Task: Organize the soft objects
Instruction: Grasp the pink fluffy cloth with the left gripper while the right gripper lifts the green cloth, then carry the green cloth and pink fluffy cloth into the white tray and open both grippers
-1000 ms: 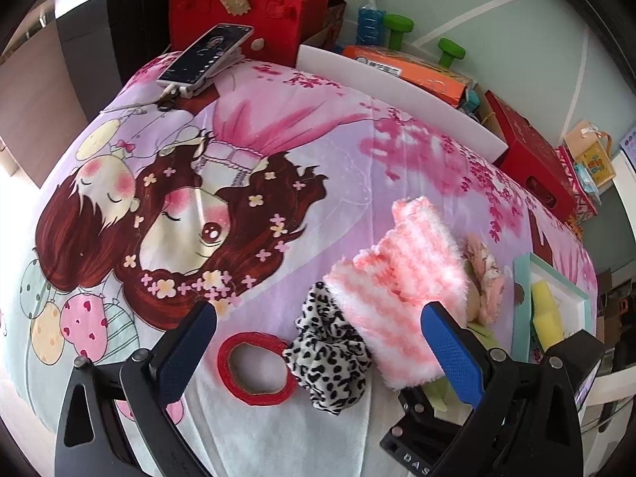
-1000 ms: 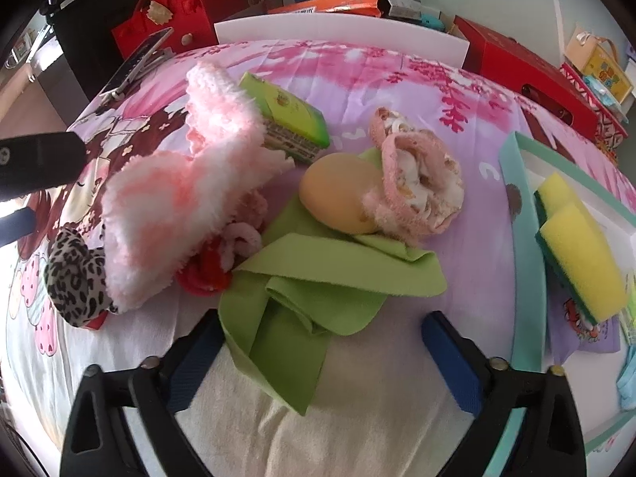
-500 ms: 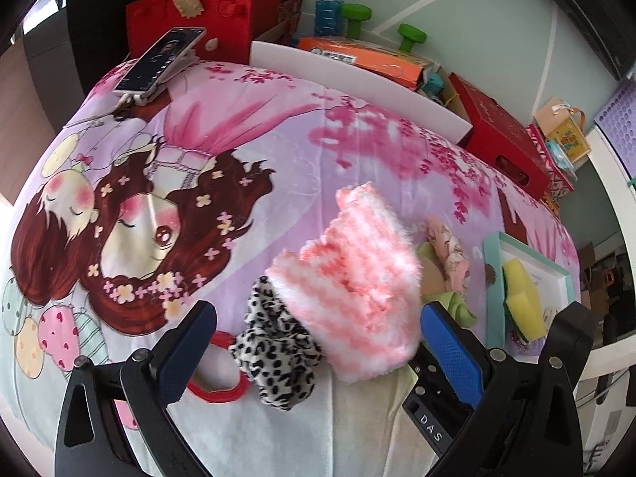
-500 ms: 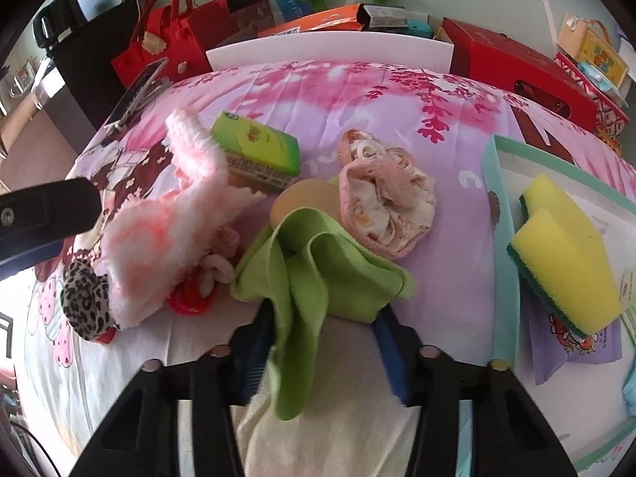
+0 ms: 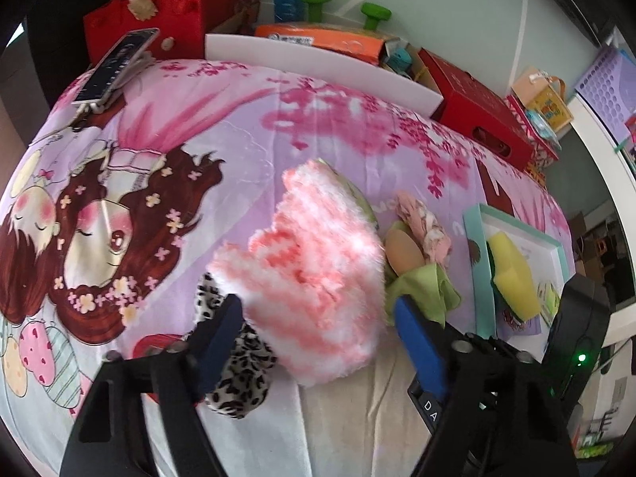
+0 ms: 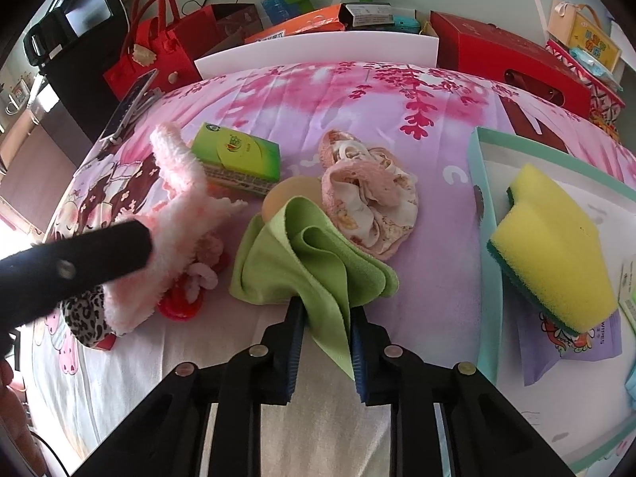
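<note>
The right hand-held gripper [image 6: 324,332] pinches the limp green cloth [image 6: 306,258] by its near edge, jaws just closing; the left hand-held gripper [image 5: 318,342], narrowing, straddles the fluffy pink sock [image 5: 314,278].

Right gripper [image 6: 324,332]: jaws have just been closing and now pinch a fold of the green cloth [image 6: 306,254], which bunches upward from the bedspread [image 6: 437,127]. Just behind the cloth, a tan rounded object [image 6: 286,194] touches a pink patterned scrunchie [image 6: 369,194]. A green tissue pack [image 6: 238,159] lies further back. The fluffy pink-and-white item [image 6: 179,198] lies left of the cloth, partly behind the left gripper finger [image 6: 71,266]. Near the right edge, a yellow sponge [image 6: 556,250] sits in the teal-rimmed tray [image 6: 483,238].
</note>
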{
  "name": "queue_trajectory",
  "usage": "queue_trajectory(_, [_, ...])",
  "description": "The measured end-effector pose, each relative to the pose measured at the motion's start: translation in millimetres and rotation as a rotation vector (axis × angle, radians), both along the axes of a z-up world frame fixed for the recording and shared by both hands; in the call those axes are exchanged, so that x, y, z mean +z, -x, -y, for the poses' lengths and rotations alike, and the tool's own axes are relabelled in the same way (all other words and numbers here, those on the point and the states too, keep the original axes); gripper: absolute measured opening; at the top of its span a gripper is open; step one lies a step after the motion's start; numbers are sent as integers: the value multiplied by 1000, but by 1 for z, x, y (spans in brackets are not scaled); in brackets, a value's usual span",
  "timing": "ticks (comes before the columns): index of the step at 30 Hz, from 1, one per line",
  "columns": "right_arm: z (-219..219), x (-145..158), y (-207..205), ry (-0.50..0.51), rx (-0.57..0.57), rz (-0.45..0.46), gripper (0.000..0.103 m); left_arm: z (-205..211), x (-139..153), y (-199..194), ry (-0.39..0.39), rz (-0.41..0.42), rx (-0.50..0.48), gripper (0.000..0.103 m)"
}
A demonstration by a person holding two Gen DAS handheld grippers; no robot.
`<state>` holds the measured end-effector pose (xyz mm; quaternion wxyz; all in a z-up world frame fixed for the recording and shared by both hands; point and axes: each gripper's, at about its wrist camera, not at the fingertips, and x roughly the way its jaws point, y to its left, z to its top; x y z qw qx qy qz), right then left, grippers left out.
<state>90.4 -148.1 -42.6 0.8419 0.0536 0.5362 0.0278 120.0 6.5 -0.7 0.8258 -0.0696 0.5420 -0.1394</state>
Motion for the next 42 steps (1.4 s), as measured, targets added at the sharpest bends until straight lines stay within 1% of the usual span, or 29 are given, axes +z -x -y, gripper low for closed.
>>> queue_trajectory(1, [0, 0, 0, 1, 1, 0, 23, 2, -2, 0, -1, -2, -6, 63])
queue_trajectory(2, [0, 0, 0, 2, 0, 1, 23, 4, -3, -1, -3, -4, -12, 58])
queue_trajectory(3, [0, 0, 0, 2, 0, 0, 23, 5, -5, -2, -2, -9, -17, 48])
queue_trajectory(4, [0, 0, 0, 3, 1, 0, 23, 6, -7, -3, 2, -16, -22, 41])
queue_trajectory(5, [0, 0, 0, 3, 0, 0, 23, 7, -9, -4, 1, -16, -25, 39])
queue_trajectory(7, [0, 0, 0, 1, 0, -2, 23, 9, -11, -5, -15, -12, -32, 31])
queue_trajectory(8, [0, 0, 1, 0, -1, -2, 23, 9, -11, -6, -13, -11, -31, 23])
queue_trajectory(10, [0, 0, 1, 0, -1, -3, 23, 8, -11, -6, 2, -10, -28, 19])
queue_trajectory(13, [-1, 0, 0, 5, 2, -5, 23, 7, -12, -7, 2, -6, -25, 15])
queue_trajectory(17, [-1, 0, 0, 1, 0, -5, 23, 3, -9, -8, 23, -3, -10, 13])
queue_trajectory(24, [1, 8, 2, -24, 3, 3, 16, -7, 5, -7, 78, 43, 23, 12])
queue_trajectory(25, [2, 10, 3, -28, 2, 8, 14, -8, 8, -7, 83, 51, 26, 12])
queue_trajectory(30, [5, 21, 6, -37, 0, 44, 8, -13, 19, -4, 116, 85, 35, 11])
queue_trajectory(38, [12, 45, 14, -63, -10, 118, 8, -22, 46, 5, 175, 164, 47, 11])
queue_trajectory(42, [16, 63, 19, -73, -17, 169, 8, -26, 61, 11, 204, 208, 55, 11])
